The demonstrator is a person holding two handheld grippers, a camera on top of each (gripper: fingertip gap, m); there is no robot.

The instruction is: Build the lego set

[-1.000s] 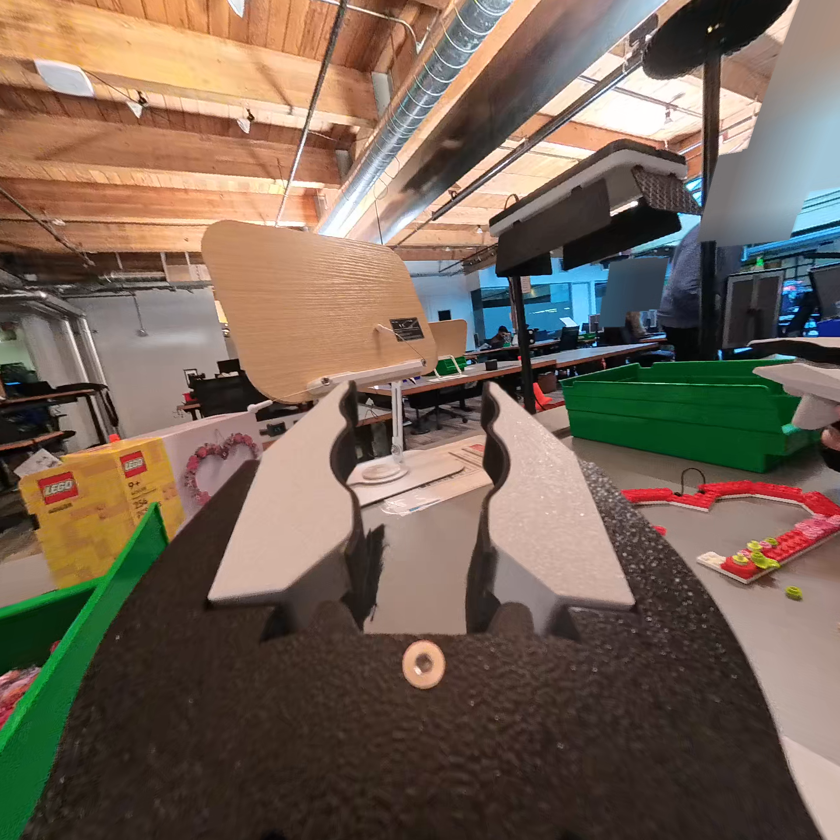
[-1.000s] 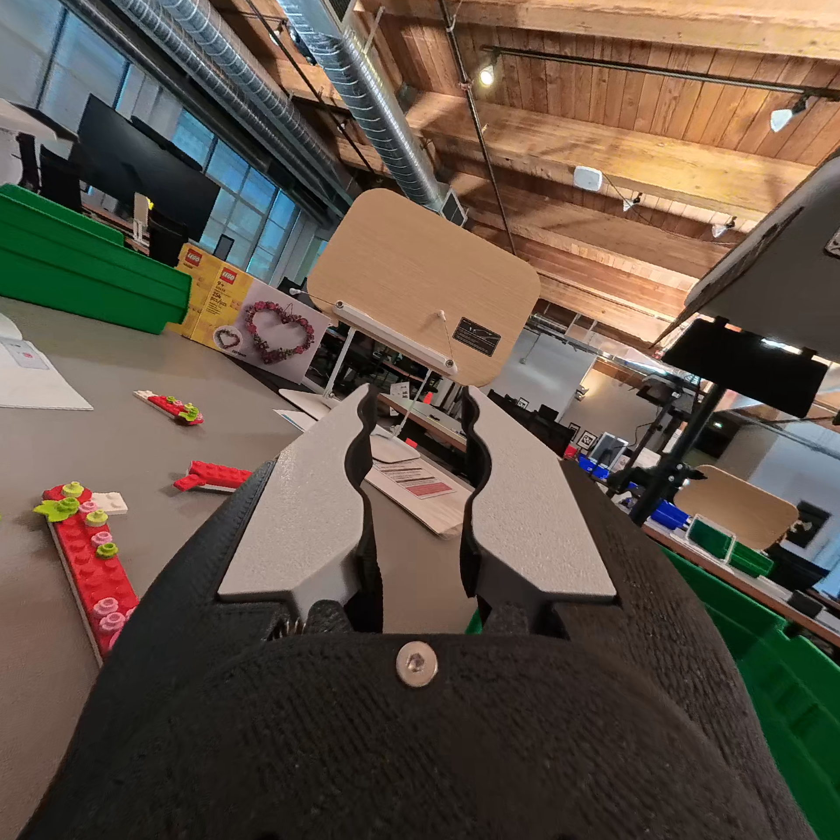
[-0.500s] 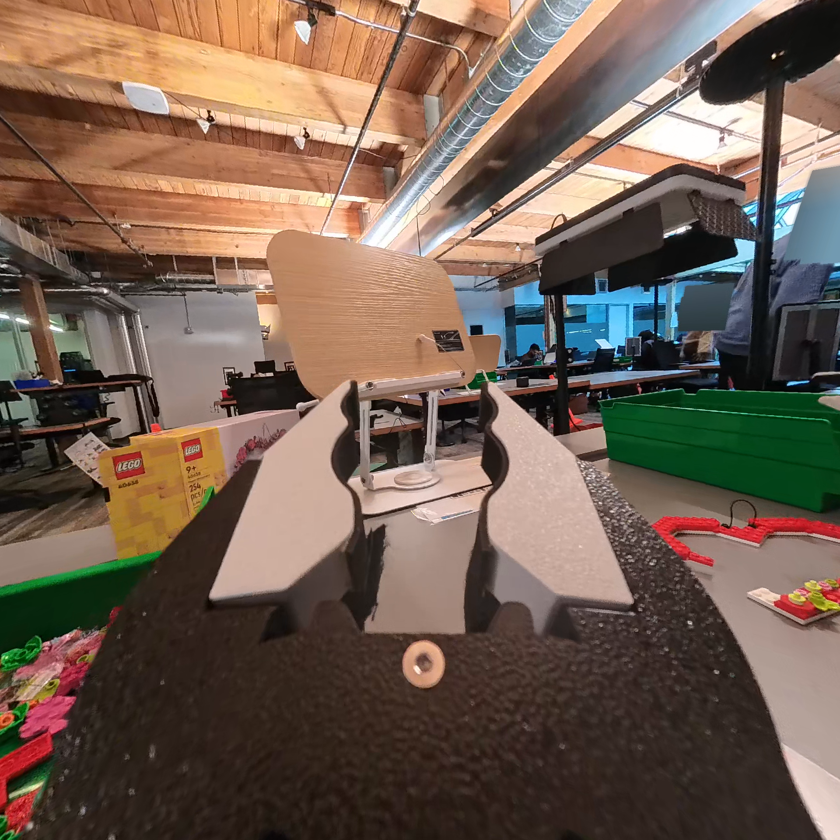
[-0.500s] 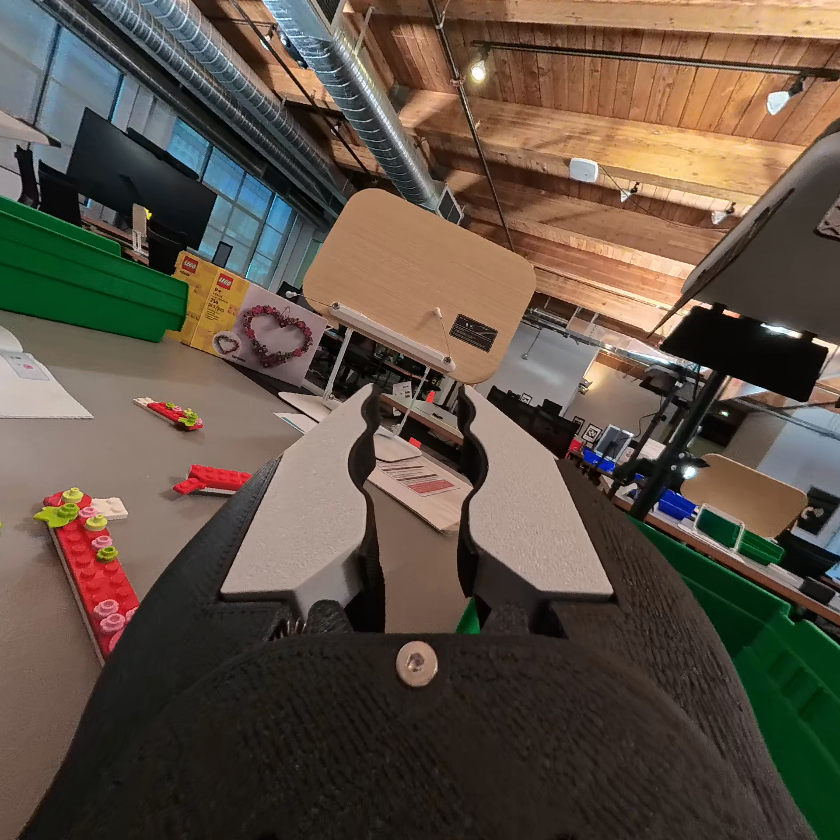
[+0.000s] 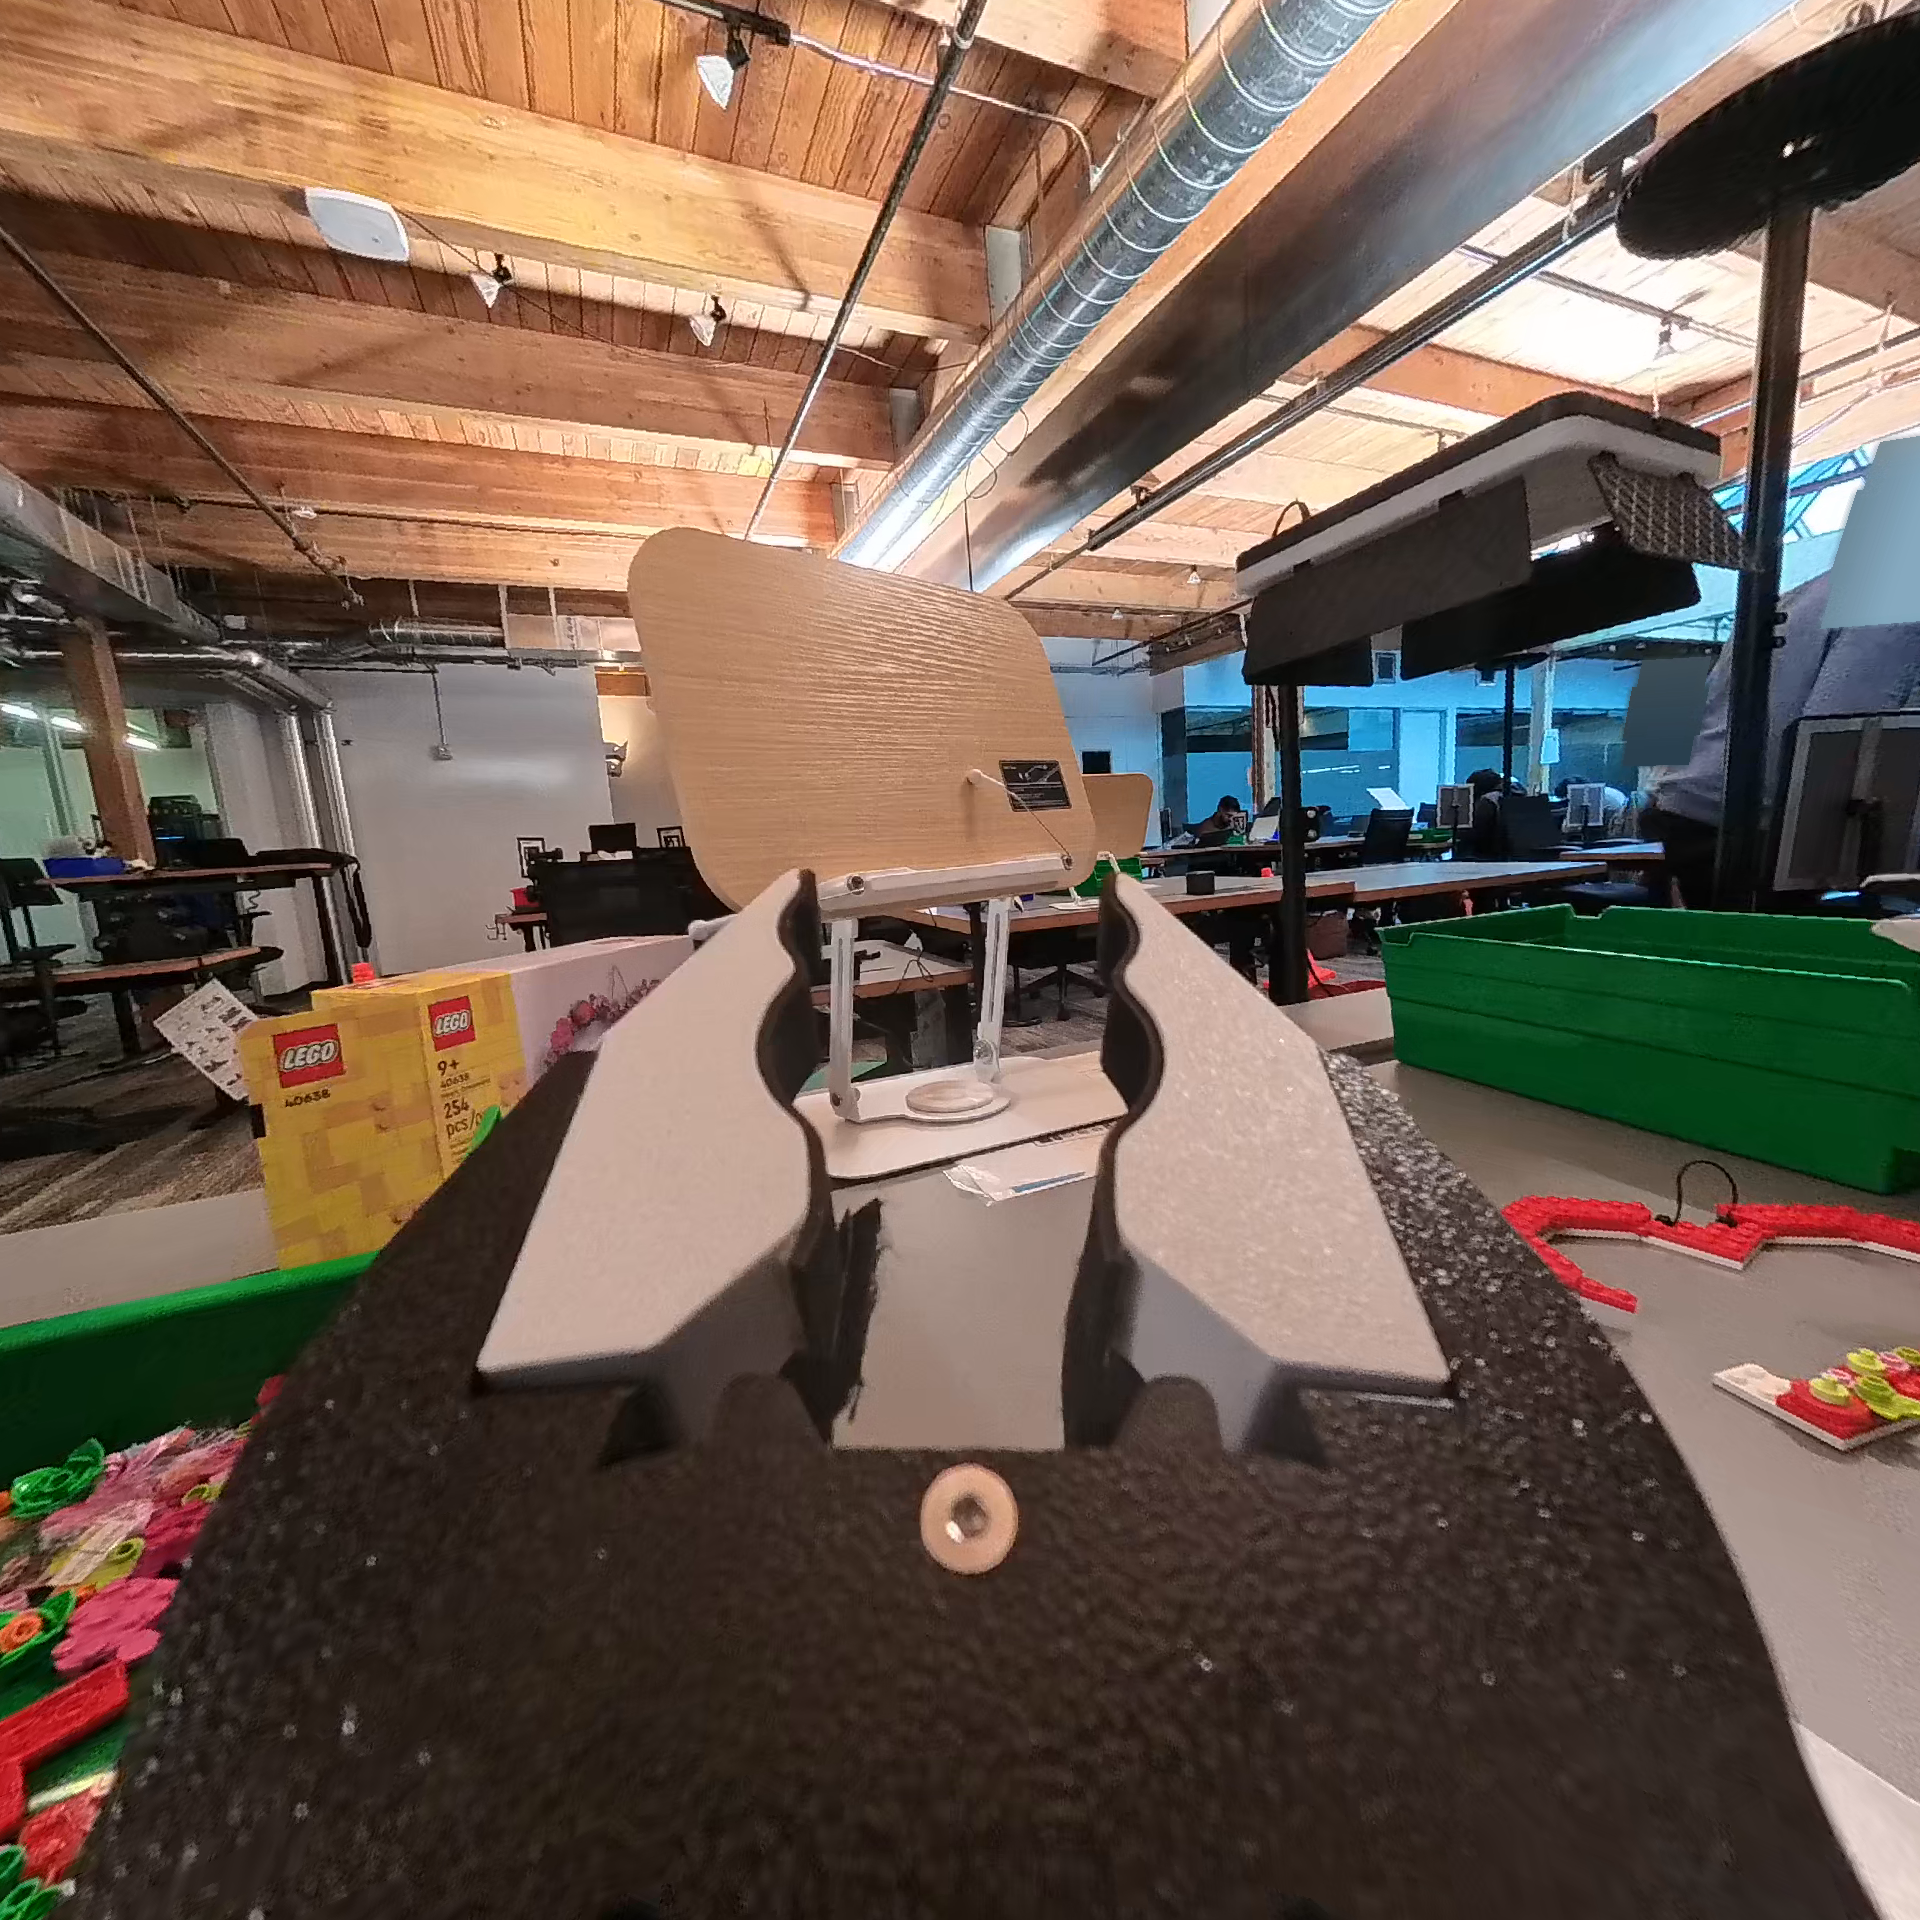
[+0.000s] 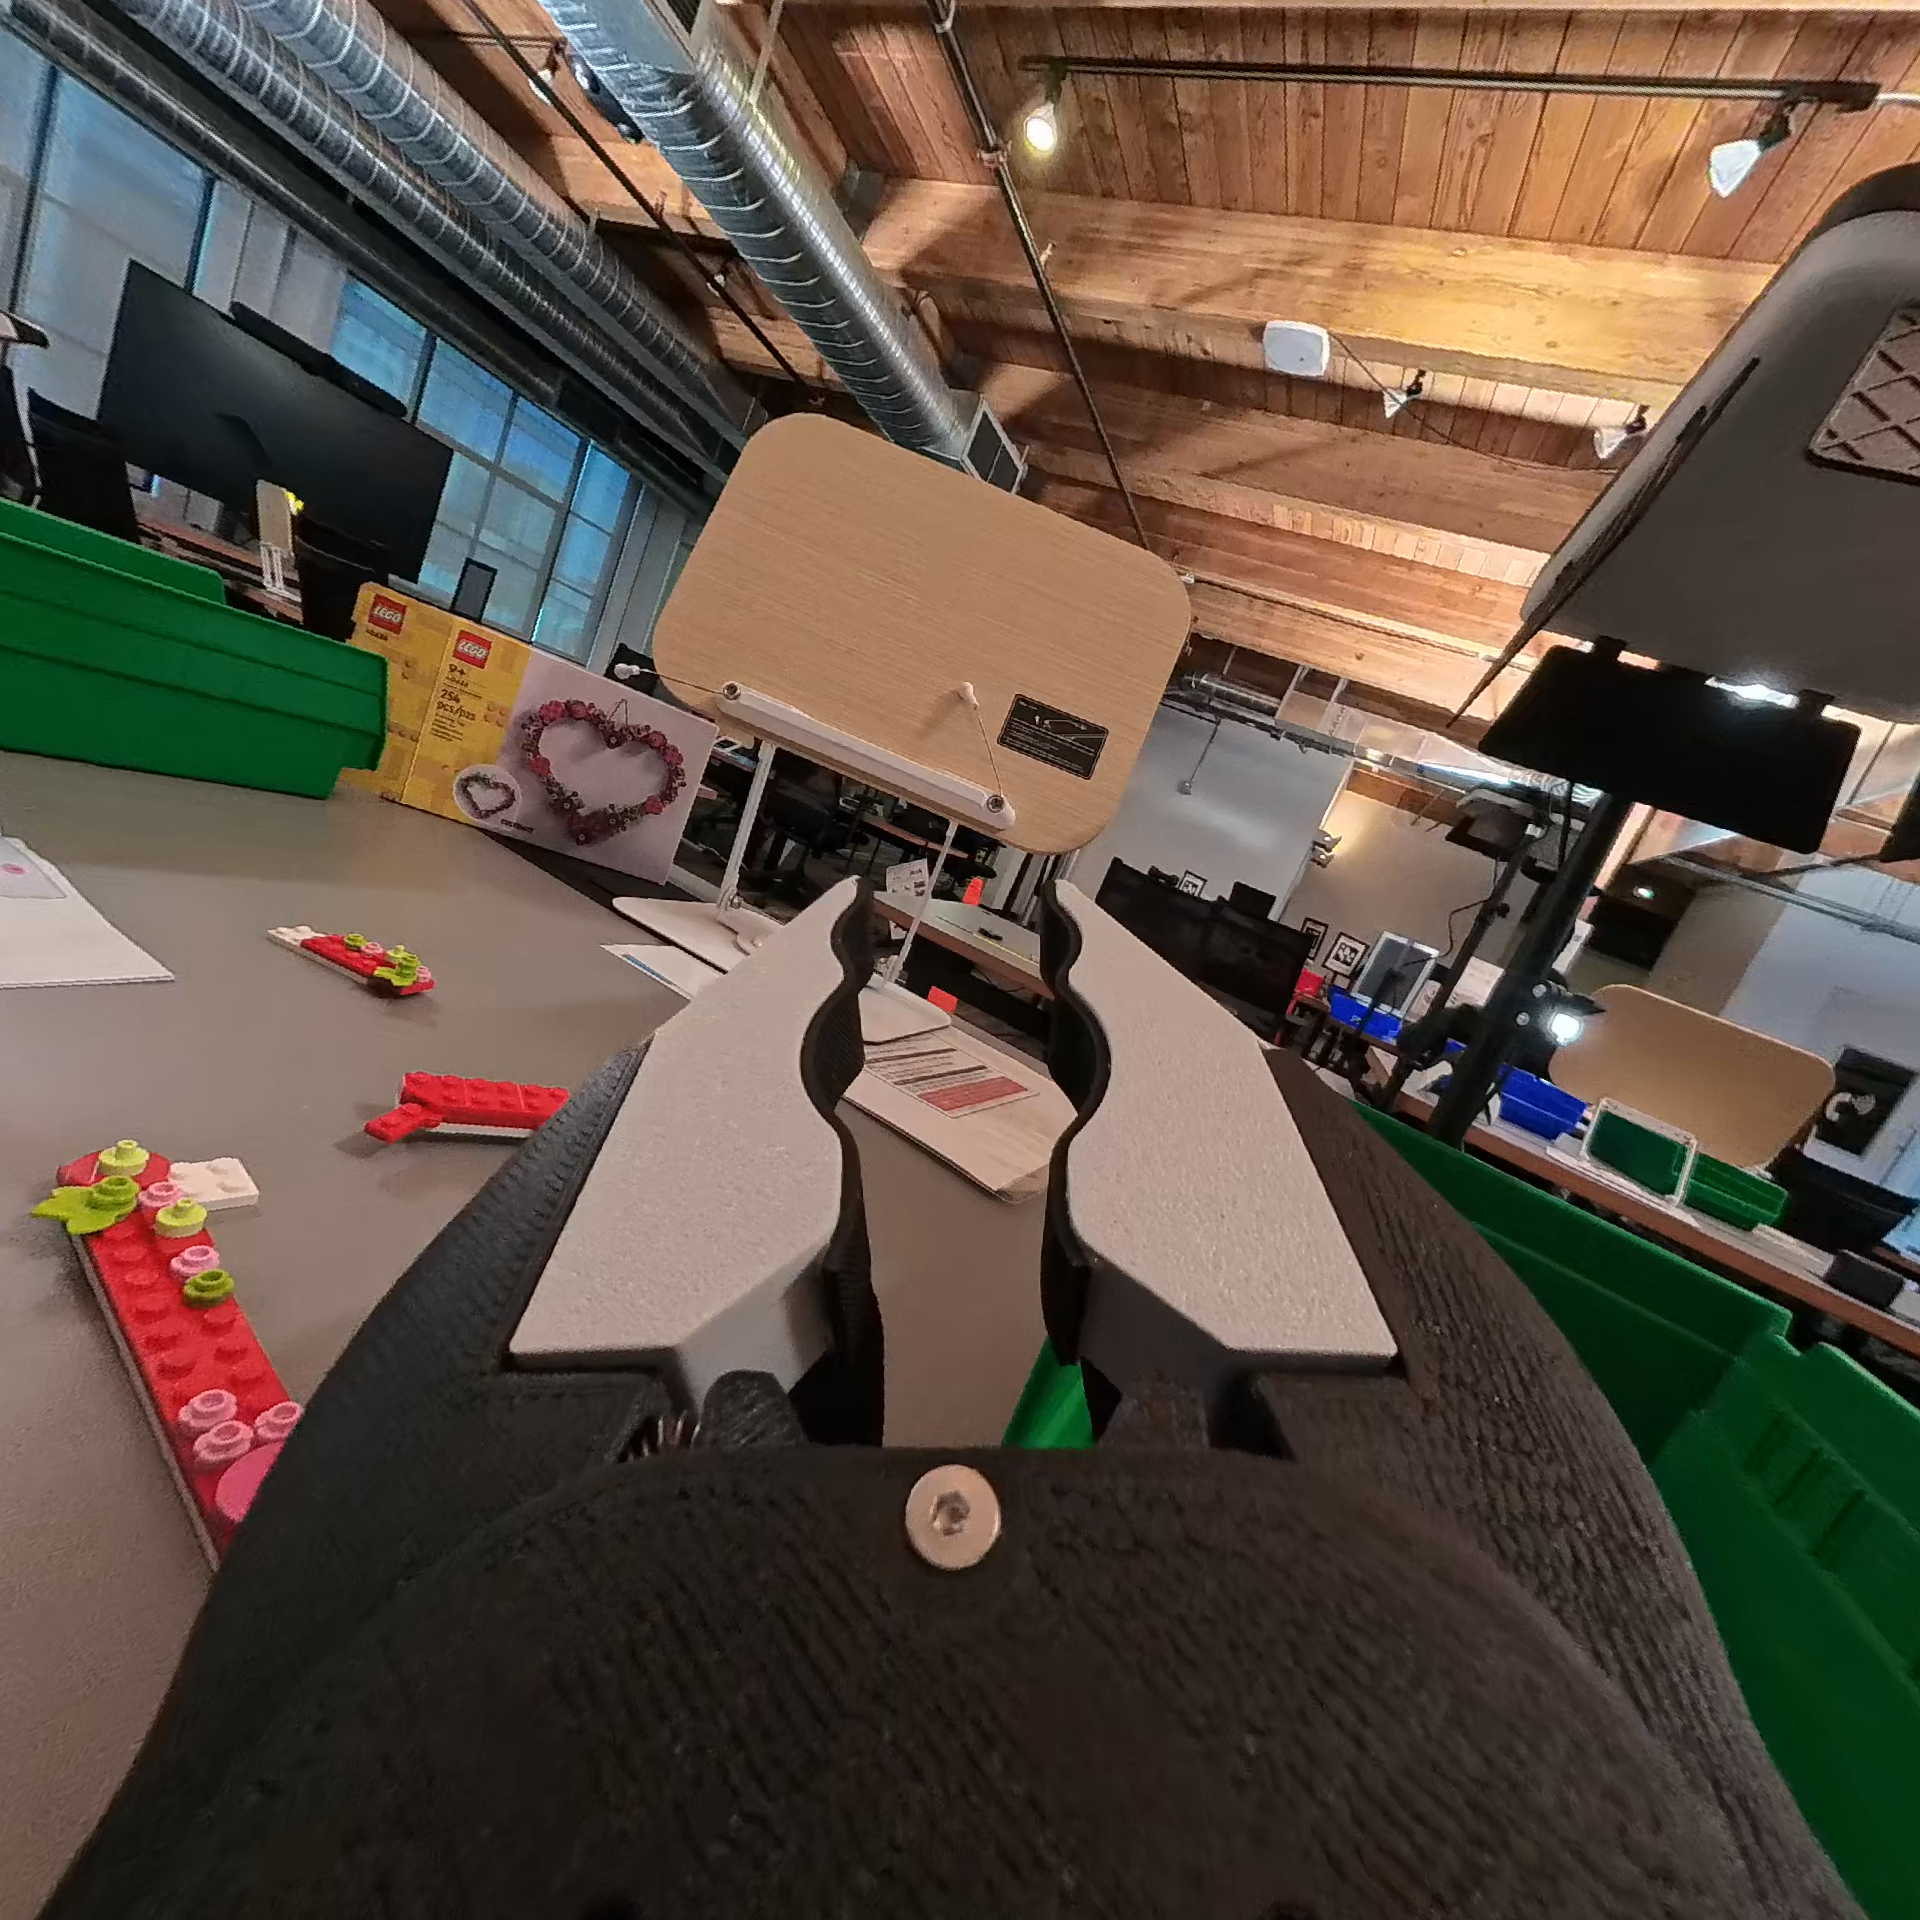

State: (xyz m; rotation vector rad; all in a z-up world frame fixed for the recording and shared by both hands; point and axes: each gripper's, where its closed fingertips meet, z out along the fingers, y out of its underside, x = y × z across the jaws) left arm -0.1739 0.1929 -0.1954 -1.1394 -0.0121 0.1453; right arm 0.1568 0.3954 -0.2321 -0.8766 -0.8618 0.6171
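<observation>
wood-beamed office ceiling over a grey table (image 6: 312, 1039). only the left wrist view shows a green bin (image 5: 156, 1351) of loose flower pieces (image 5: 94, 1621) left of the left gripper (image 5: 951, 914), fingers apart, empty. right gripper (image 6: 951, 914), also parted and empty, points at a book stand (image 6: 914, 623); red lego strip (image 6: 177, 1309) lies left of its fingers.

An open-plan office: rows of desks (image 5: 1455, 883) with monitors behind the wooden stand (image 5: 852, 717), under timber beams (image 5: 468, 156) and ducts (image 5: 1091, 312).
</observation>
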